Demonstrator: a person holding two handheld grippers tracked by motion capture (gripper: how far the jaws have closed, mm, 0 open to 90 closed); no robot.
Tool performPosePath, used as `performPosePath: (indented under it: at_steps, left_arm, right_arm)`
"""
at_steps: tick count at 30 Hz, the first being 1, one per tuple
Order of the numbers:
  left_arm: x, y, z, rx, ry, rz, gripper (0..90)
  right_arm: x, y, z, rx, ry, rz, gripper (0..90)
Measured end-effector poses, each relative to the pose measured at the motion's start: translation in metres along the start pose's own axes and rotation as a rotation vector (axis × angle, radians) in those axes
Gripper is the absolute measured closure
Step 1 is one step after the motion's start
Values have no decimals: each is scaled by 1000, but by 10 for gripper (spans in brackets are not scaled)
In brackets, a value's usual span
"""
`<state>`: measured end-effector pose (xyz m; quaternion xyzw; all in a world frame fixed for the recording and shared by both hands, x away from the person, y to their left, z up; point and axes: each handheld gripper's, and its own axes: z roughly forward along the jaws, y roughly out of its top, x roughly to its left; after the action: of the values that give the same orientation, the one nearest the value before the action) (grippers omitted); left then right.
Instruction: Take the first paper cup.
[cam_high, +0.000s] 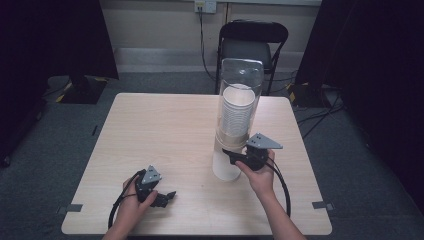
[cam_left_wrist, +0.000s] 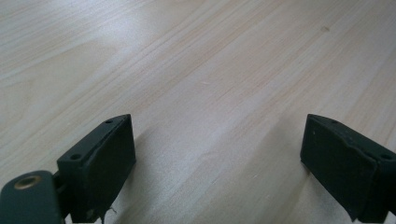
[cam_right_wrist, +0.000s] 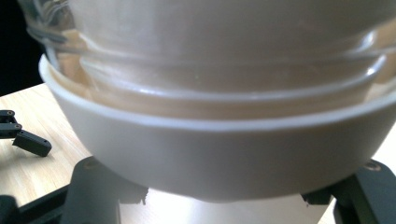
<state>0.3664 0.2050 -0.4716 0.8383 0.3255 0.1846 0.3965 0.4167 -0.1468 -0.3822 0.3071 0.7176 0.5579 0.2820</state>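
A tall clear dispenser tube (cam_high: 240, 100) holds a stack of white cups and stands on the right half of the wooden table (cam_high: 165, 130). The lowest white cup (cam_high: 226, 169) sticks out below it. My right gripper (cam_high: 233, 156) reaches in from the right, shut on that cup. In the right gripper view its jaws press on both sides of the cup (cam_right_wrist: 224, 210), just under a wide white ring (cam_right_wrist: 224, 154) at the tube's lower end. My left gripper (cam_high: 167, 196) lies near the table's front left, open, with bare wood between its pads (cam_left_wrist: 219, 158).
A black folding chair (cam_high: 252, 45) stands behind the table's far edge. Cables run across the grey carpet at the right, and dark curtains hang on both sides. The left gripper's fingers (cam_right_wrist: 28, 140) show far off in the right gripper view.
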Motion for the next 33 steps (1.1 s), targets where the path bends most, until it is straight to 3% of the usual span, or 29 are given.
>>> performPosePath:
  at_steps: [21,33]
  left_arm:
    - [0,0,0,1,0,2,97]
    - [0,0,0,-1,1,0,97]
  right_arm:
    - [0,-7,1,-19,1,-9,351]
    - [0,-11,1,-32,8,10,355]
